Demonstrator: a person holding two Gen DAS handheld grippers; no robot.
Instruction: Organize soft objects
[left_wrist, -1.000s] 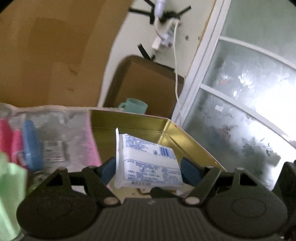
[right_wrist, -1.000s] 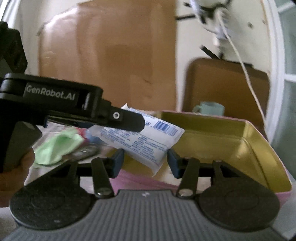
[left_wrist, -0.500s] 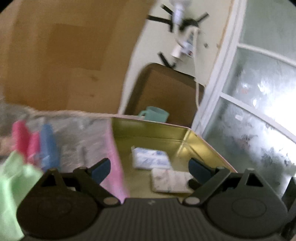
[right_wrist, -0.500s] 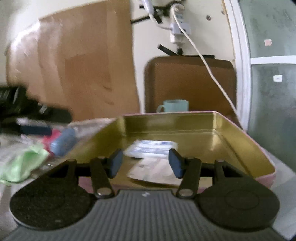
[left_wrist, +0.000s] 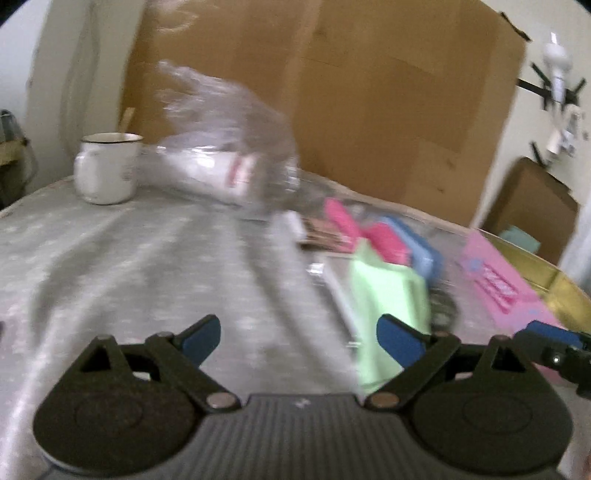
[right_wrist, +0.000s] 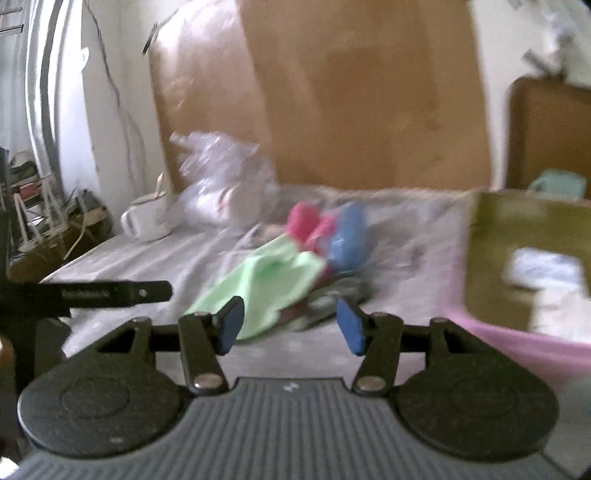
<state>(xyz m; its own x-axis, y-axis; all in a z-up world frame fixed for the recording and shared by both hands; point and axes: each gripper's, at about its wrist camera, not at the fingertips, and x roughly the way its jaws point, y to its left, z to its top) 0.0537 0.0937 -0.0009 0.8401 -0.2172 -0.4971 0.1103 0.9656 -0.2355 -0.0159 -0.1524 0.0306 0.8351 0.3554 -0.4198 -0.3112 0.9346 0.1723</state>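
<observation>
- Grey patterned cloth (left_wrist: 122, 258) covers the work surface, with a large brown cardboard sheet (left_wrist: 388, 110) leaning against the pale wall behind it.
- At the far left a white enamel mug (left_wrist: 107, 168) stands on the cloth, and just right of it lies a crumpled clear plastic bag (left_wrist: 229, 155).
- Right of the middle sits a heap of soft things: a light green cloth (right_wrist: 269, 280) nearest, with pink pieces (right_wrist: 306, 225) and a blue piece (right_wrist: 347, 240) behind it; blur hides what these are.
- At the right edge stands a pink tin (right_wrist: 517, 343) with a gold inside, and a white packet (right_wrist: 546, 271) lies on its floor.
- The left gripper (left_wrist: 299, 341) hangs over bare cloth with its jaws wide apart and nothing between them; the green cloth lies beyond its right pad.
- The right gripper (right_wrist: 291, 325) points at the heap; its jaws are opening, with nothing clamped between them.
- Both views are smeared by motion.
</observation>
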